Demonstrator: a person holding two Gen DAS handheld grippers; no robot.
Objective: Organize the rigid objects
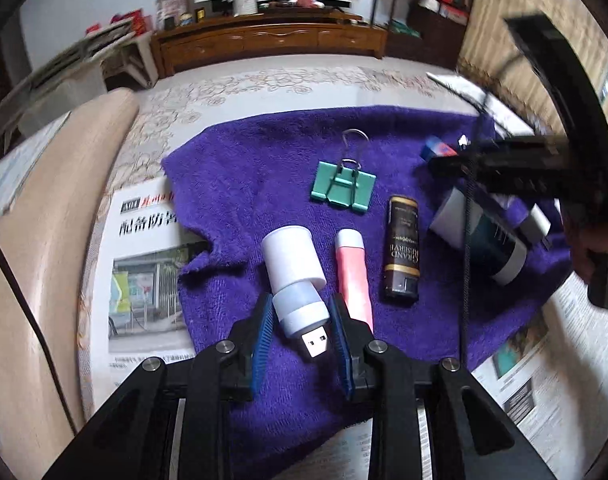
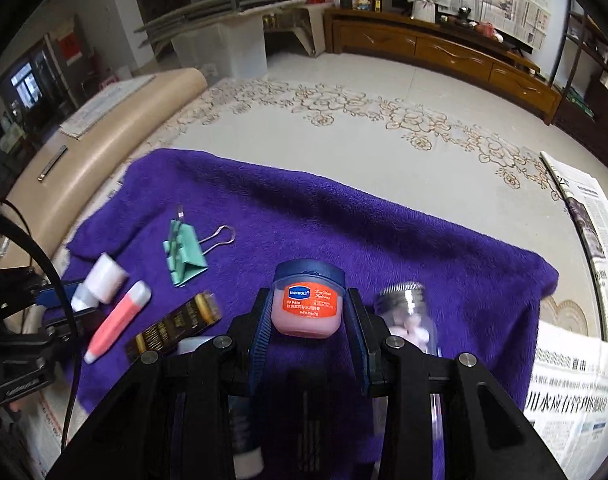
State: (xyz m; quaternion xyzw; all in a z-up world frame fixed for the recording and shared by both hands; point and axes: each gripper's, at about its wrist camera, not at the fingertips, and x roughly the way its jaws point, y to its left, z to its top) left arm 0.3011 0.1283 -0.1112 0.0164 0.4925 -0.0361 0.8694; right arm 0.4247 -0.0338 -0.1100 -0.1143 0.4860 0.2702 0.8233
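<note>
- Several small rigid items are seen lying on a purple fleece cloth (image 2: 343, 216) spread over newspaper: a mint-green metal binder clip (image 1: 342, 187), a pink plastic tube with a white cap (image 1: 353, 270), and a dark brown cylinder with gold lettering (image 1: 401, 250).
- These three are laid roughly side by side; the sorting is judged to be partly done, with two items in hand.
- The left gripper (image 1: 302, 318) is held low over the cloth, its jaws set around a white plug-in USB lamp (image 1: 294, 270); contact with the pads cannot be told for certain.
- The right gripper (image 2: 307, 316) is held level, jaws clenched on a small pink lip-balm jar with a blue lid (image 2: 307, 298).
- A clear glass jar with a silver lid (image 2: 407, 312) lies just beside it.
</note>
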